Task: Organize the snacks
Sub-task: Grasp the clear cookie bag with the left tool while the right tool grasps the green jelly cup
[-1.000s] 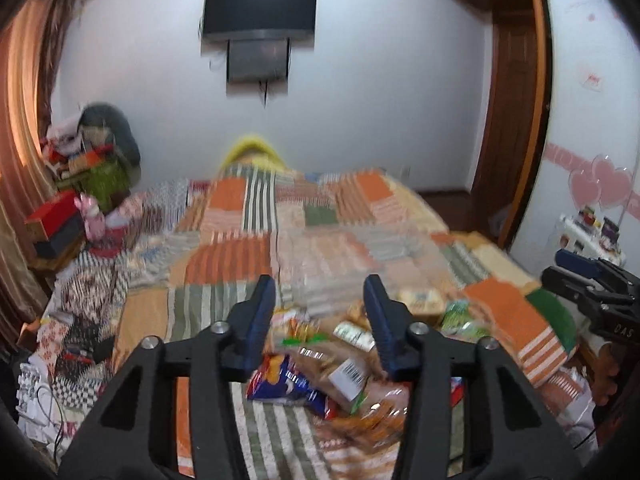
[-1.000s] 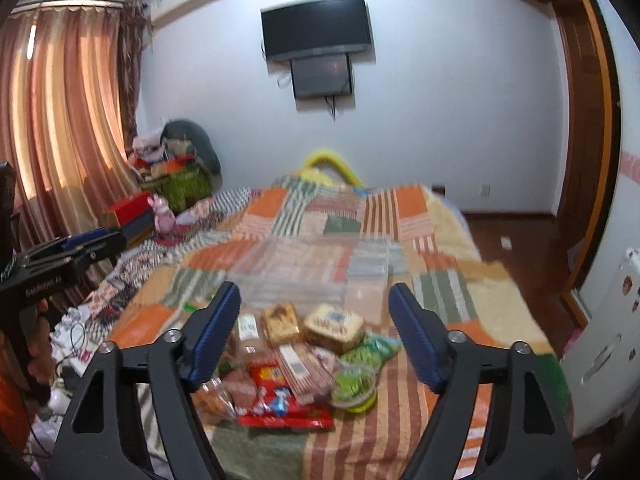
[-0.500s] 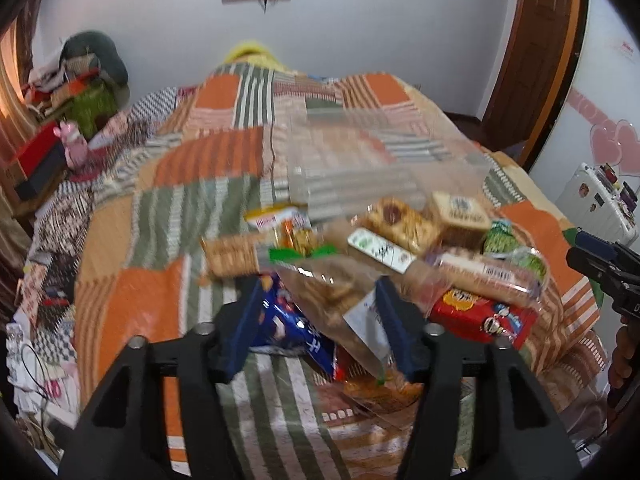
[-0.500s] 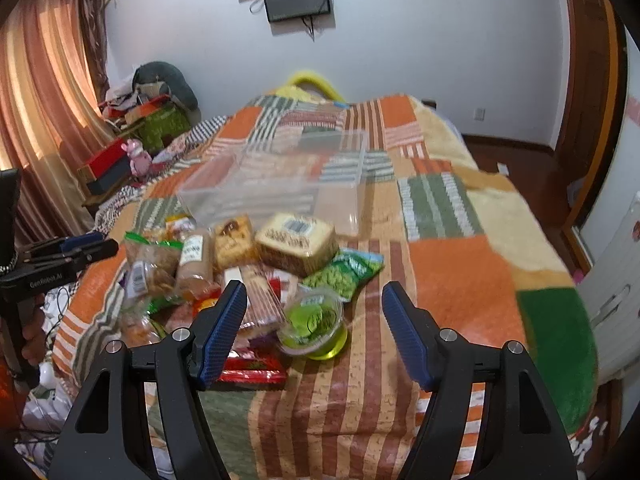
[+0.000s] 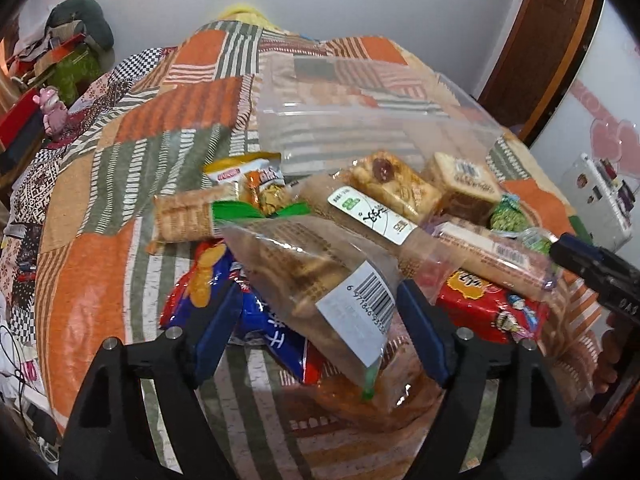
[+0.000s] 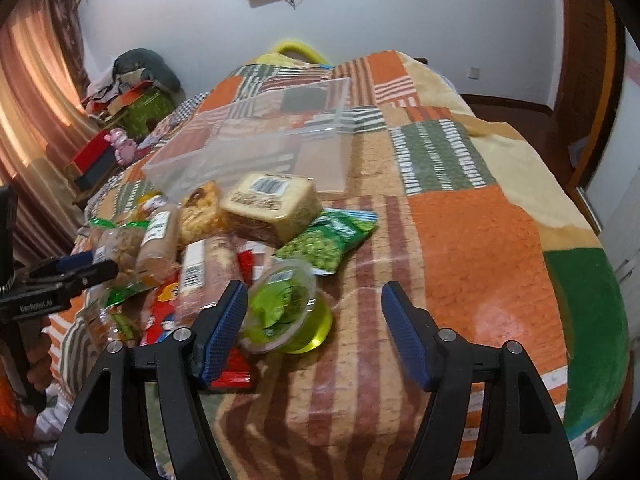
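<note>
A pile of snacks lies on the patchwork blanket [image 5: 92, 280] in front of a clear plastic bin [image 5: 360, 120] [image 6: 260, 148]. My left gripper [image 5: 318, 322] hangs low over the pile with its jaws opening. A clear biscuit bag with a barcode label [image 5: 320, 280] lies between them, and the pads do not press on it. My right gripper [image 6: 314, 330] is over the pile's right edge, jaws closing. A green jelly cup [image 6: 284, 308] sits between them, close to the left finger and well apart from the right one. A blue chip bag [image 5: 272, 332] lies under the biscuit bag.
A wrapped cake block [image 6: 272, 204], a green pea bag [image 6: 332, 240] and a red pack [image 5: 488, 308] belong to the pile. Boxes and clothes [image 6: 136, 92] are stacked left of the bed. A wooden door [image 5: 536, 40] and a white cabinet [image 5: 600, 192] stand at the right.
Both grippers have come down and tipped toward the snack pile, which now fills the views. The left jaws have spread much wider. The right jaws have narrowed a little around the jelly cup.
</note>
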{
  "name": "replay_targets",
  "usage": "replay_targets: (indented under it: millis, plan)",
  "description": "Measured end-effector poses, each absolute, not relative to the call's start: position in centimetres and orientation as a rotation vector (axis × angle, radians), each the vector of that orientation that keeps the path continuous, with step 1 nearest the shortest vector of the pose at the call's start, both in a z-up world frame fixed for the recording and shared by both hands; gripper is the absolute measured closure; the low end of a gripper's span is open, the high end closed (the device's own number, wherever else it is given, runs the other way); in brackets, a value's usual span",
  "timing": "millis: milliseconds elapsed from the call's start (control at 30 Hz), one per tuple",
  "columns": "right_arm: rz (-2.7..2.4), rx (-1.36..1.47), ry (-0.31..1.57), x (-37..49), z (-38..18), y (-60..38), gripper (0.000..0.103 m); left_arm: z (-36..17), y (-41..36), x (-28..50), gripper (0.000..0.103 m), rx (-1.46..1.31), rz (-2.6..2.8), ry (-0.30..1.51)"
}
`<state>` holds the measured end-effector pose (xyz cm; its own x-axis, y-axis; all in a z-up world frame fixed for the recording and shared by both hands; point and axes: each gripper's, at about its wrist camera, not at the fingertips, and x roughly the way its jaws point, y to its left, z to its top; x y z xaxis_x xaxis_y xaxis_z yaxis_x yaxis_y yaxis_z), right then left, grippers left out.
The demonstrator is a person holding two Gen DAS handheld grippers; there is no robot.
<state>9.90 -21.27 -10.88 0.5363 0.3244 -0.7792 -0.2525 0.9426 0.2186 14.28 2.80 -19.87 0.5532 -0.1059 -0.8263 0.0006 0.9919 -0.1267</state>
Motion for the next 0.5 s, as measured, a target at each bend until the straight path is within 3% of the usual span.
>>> replay_targets:
  millis: [233,333,433,500]
  plan:
    - [0.393,0.073,0.990,9.9,-11.9,-20.5,0.040,-20.4,1.5,15.1,0.024,-0.059,-0.050,0.957]
    - [0.414,0.074,1.006,10.0,-12.4,-19.8,0.041,-20.4,1.5,15.2,0.028,-0.051,-0.044,0.942]
    - [0.453,0.110,1.029,10.5,-12.8,-19.8,0.056,-20.4,1.7,15.2,0.036,-0.063,-0.054,0.934]
    - [0.459,0.112,1.037,10.6,-13.0,-19.7,0.059,-20.3,1.7,15.0,0.040,-0.059,-0.051,0.926]
